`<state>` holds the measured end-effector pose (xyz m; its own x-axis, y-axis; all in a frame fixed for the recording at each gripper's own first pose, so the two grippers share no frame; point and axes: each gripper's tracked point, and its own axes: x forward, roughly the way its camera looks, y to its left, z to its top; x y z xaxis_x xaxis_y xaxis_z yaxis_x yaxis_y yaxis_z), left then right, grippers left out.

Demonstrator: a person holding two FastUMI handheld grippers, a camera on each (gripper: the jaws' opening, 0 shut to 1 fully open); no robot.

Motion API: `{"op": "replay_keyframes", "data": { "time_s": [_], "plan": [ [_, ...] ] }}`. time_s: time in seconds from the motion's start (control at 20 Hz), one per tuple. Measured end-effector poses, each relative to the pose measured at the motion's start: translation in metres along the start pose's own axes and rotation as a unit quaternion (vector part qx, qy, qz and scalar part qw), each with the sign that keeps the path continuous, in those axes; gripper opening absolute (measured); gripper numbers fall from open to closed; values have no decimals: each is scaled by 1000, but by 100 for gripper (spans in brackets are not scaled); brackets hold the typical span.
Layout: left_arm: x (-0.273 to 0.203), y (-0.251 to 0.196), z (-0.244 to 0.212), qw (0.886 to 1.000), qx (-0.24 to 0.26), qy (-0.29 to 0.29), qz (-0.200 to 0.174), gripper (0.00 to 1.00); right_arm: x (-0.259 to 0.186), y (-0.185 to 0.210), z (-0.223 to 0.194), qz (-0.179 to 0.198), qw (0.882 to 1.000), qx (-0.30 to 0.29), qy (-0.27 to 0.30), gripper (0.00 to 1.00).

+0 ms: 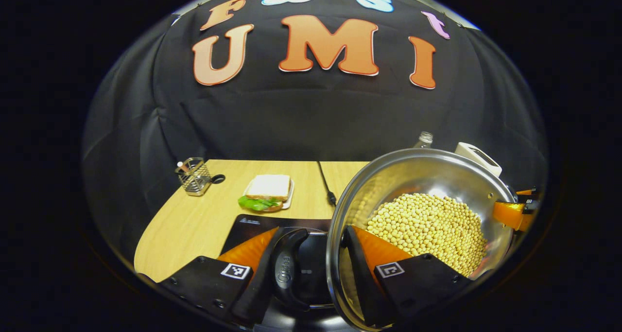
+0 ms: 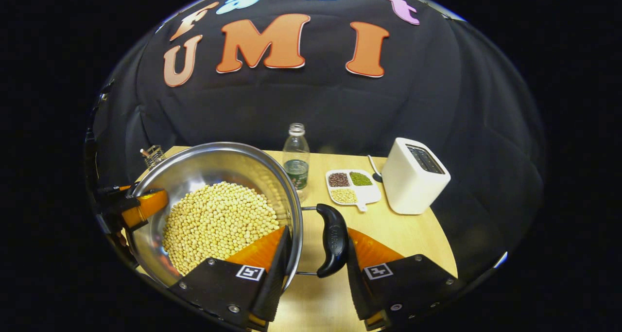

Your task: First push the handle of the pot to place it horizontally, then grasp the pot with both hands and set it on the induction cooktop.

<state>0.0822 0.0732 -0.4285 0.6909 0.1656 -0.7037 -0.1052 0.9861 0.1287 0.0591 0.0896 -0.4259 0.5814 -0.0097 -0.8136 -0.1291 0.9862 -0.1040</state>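
Your left gripper (image 1: 311,269) straddles pot (image 1: 418,176) rim and handle (image 1: 287,269); soybeans (image 1: 427,230) inside, cooktop (image 1: 252,227) beneath.

Brightness: even and moderate on the bench (image 2: 413,230); the cloth wall stays dark.
Glare: soft highlights on the pot (image 1: 427,171) inner wall and rim.
Shadows: faint and short beneath objects.
Distortion: strong fisheye bending toward the edges.
Focus: centre sharp, margins slightly soft.

embossed logo on pot handle (image 2: 333,235) unreadable, cooktop (image 1: 252,225) print too small to read
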Motion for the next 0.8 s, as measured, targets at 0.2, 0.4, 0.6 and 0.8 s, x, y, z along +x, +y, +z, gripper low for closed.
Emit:
{"op": "replay_keyframes", "data": {
  "time_s": [0.2, 0.4, 0.6, 0.8],
  "plan": [
    [-10, 38, -2, 1000, -2, 2, 21, 76, 1, 37, 4, 20, 1000, -7, -1, 60],
    [-18, 72, -6, 999, -7, 4, 39, 79, 4, 71, 6, 38, 999, -15, -3, 60],
    [-21, 106, -14, 998, -14, 17, 55, 79, 9, 103, 5, 57, 998, -25, 0, 60],
    [-21, 128, -27, 997, -11, 36, 65, 79, 18, 124, -8, 75, 997, -28, 25, 60]
  ]
}}
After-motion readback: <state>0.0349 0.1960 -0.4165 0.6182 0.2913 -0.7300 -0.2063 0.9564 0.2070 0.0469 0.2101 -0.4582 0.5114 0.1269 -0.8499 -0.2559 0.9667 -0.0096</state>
